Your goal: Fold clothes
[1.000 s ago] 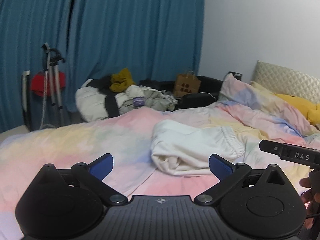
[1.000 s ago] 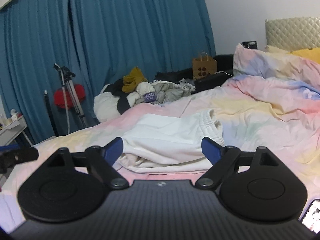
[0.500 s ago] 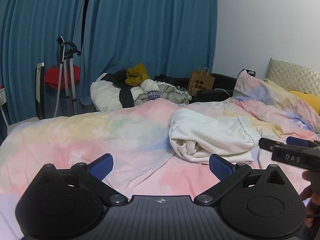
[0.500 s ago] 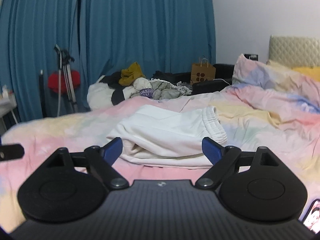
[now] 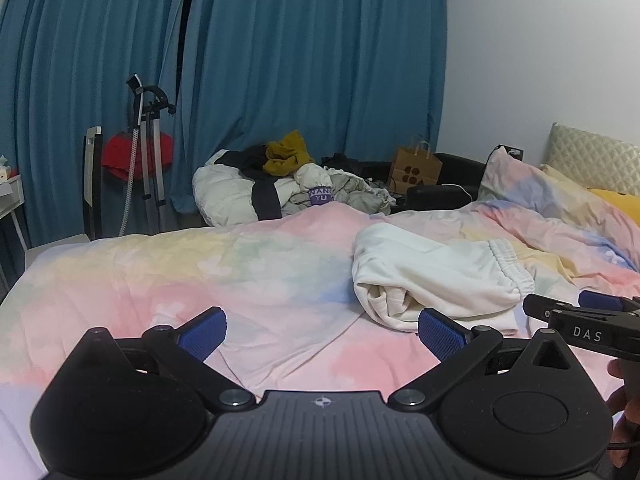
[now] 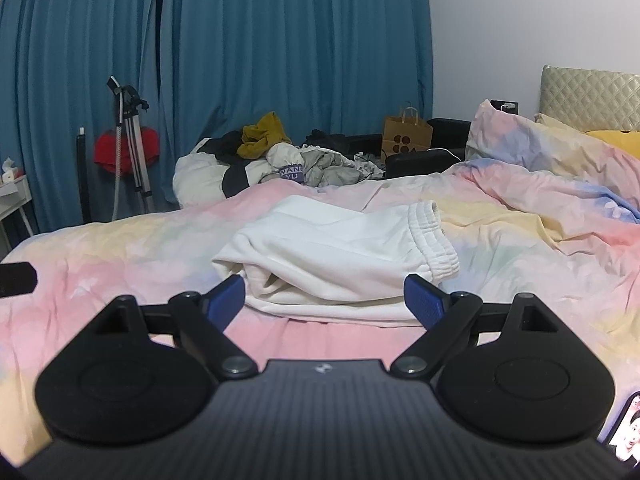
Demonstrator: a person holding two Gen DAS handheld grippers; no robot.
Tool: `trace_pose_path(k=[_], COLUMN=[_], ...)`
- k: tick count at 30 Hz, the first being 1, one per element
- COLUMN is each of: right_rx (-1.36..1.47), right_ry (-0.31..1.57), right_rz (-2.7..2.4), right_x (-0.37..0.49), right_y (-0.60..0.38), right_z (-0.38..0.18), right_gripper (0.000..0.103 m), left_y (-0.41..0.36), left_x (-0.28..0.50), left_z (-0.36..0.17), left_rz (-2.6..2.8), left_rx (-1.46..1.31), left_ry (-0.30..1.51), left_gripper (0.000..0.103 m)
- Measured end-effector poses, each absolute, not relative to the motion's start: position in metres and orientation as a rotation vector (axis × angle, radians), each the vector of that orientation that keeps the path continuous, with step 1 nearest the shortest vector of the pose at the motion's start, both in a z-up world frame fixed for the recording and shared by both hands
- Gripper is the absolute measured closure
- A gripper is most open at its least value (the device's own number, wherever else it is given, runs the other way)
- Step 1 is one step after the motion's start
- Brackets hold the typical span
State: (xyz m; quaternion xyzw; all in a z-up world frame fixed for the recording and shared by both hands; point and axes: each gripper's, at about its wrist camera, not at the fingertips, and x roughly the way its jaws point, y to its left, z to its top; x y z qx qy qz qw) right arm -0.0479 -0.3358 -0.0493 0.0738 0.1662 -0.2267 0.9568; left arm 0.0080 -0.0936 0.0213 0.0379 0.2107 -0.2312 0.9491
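Observation:
A white pair of sweatpants (image 5: pixel 436 276) (image 6: pixel 340 256) lies bunched and partly folded on the pastel bedspread (image 5: pixel 200 280) (image 6: pixel 120 248), its elastic waistband on the right. My left gripper (image 5: pixel 322 330) hovers open over the bedspread, just left of and short of the pants, nothing between its blue pads. My right gripper (image 6: pixel 324 296) is open too, right in front of the pants' near edge, not touching them. The right gripper also shows in the left wrist view as a black bar (image 5: pixel 580 320) at the right edge.
A heap of unfolded clothes (image 5: pixel 288 184) (image 6: pixel 272 160) sits at the bed's far side before blue curtains. A brown paper bag (image 6: pixel 406 134), a stand with a red item (image 5: pixel 140 152), pillows (image 6: pixel 560 148) and a headboard at right. A phone (image 6: pixel 626 428) lies bottom right.
Both views have sunk and levelled a little. The sweatpants have slid to the right in the left view and now sit closer in the right view. Both grippers stayed open.

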Motion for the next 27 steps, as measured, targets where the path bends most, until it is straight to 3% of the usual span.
trace_pose_path(k=[27], right_rx=[0.155], right_ry=[0.348], right_rz=[-0.467], right_x=[-0.0465], right_y=[-0.3339], right_z=[-0.0511], right_gripper=[0.015], left_y=[-0.0945], left_x=[0.0071], left_z=[0.0160], left_rz=[-0.449], left_rx=[0.078], left_ry=[0.446], left_gripper=[0.000])
